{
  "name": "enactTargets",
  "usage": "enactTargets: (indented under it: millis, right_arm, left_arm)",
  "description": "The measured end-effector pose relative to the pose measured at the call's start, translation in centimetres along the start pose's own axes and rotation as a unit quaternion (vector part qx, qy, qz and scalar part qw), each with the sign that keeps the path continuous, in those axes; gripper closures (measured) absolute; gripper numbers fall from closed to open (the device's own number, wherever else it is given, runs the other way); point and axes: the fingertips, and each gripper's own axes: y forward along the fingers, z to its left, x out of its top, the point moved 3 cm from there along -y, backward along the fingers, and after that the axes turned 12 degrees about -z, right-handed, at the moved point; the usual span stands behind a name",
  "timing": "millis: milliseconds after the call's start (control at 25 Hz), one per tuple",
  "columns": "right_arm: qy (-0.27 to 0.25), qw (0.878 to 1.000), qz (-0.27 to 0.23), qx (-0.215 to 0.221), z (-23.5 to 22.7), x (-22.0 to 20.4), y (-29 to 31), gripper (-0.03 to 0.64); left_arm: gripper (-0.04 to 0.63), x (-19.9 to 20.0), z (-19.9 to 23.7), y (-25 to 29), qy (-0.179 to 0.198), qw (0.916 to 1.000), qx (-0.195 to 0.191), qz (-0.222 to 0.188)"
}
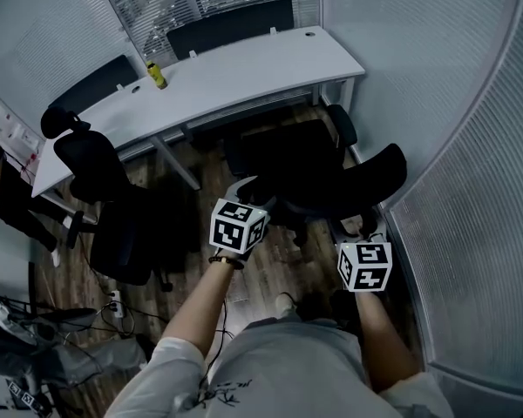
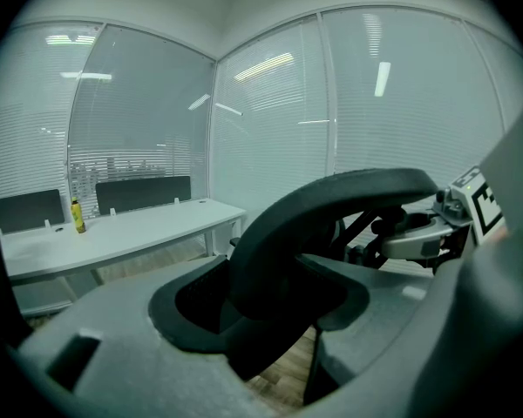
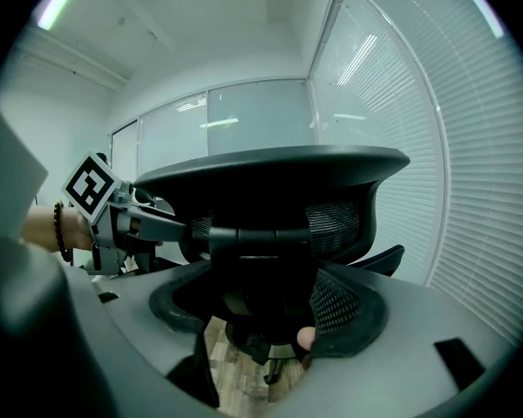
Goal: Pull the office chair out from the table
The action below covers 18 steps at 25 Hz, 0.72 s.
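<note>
The left gripper (image 1: 247, 190) clamps its jaws on the chair (image 1: 314, 172) back's left edge, and the right gripper (image 1: 368, 226) grips its right edge. The chair stands just ahead of both jaws, its seat near the surface (image 1: 244, 68). The pull looks partway done, with more rolling back left. Far beyond the left jaws stands a yellow bottle (image 1: 157, 75); I cannot tell what it holds.

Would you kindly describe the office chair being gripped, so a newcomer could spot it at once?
Find the long white table across the room. At its right end, beside the ribbed wall, stands a black office chair. Unlike the other black chairs, its back is held by the left gripper and the right gripper.
</note>
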Motion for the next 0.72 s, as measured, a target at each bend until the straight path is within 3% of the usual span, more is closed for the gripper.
enactTargets:
  millis: [720]
  right_arm:
    - [0.002, 1.000, 0.012, 0.028, -3.6, -2.0, -9.7, 0.341]
  left_arm:
    - [0.354, -1.9, -10.3, -2.8, 0.000, 0.9998, 0.018, 0.002]
